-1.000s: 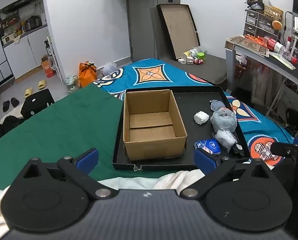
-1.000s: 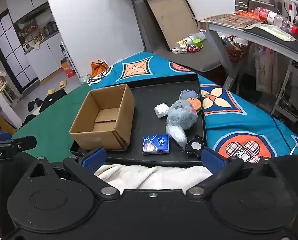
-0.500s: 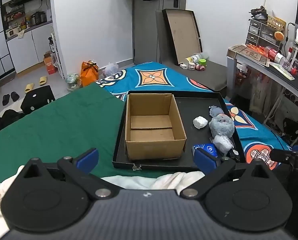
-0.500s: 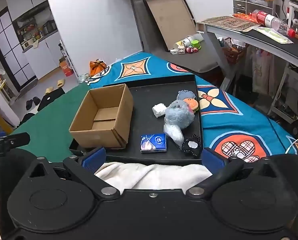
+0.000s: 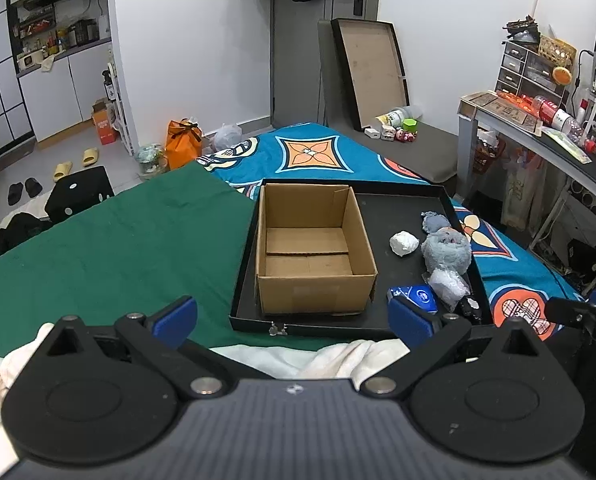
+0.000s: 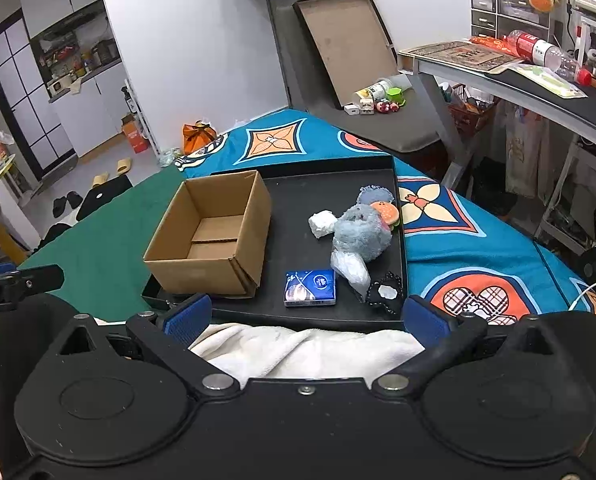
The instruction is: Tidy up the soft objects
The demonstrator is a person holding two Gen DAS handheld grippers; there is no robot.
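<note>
Both claws hang with fingers spread wide and empty over a white blanket (image 6: 310, 350) at the near edge of a black tray (image 5: 406, 204) on the bed. The left claw (image 5: 293, 320) faces the open cardboard box (image 5: 312, 250) that fills the tray's left half; the right claw (image 6: 306, 316) faces the soft objects on the tray to the right of the box. There, a grey plush toy (image 6: 360, 234) lies against the tray's right rim, a white wad (image 6: 322, 223) between it and the box, a blue tissue pack (image 6: 310, 288) and a clear plastic bag (image 6: 350, 268) nearer the front rim. Bare tray floor separates the box from the toys.
</note>
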